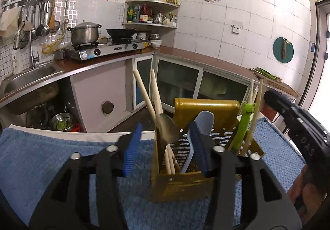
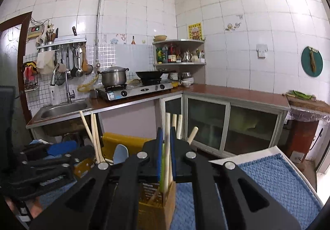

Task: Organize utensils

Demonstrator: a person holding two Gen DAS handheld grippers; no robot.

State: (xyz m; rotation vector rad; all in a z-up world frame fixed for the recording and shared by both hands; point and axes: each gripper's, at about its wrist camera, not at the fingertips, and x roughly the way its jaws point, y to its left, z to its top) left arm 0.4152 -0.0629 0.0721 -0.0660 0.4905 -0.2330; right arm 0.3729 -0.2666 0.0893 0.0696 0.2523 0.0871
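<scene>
Right hand-held gripper [image 2: 166, 151] pinches an upright wooden chopstick [image 2: 167, 127], long axis vertical, over the yellow utensil holder [image 2: 156, 207] at its 6 o'clock; left hand-held gripper [image 1: 165, 145] gapes wide, straddling the holder.

Ahead of you a steel pot [image 2: 114, 76] and black wok [image 2: 149, 74] sit on the gas stove [image 2: 135, 89], beside the sink [image 2: 61, 111].

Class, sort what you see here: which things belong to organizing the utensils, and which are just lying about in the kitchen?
Job: yellow utensil holder, wooden chopsticks, blue-grey spoon, green utensil, right claw.

Lying about: pot, wok, sink, blue towel.
</scene>
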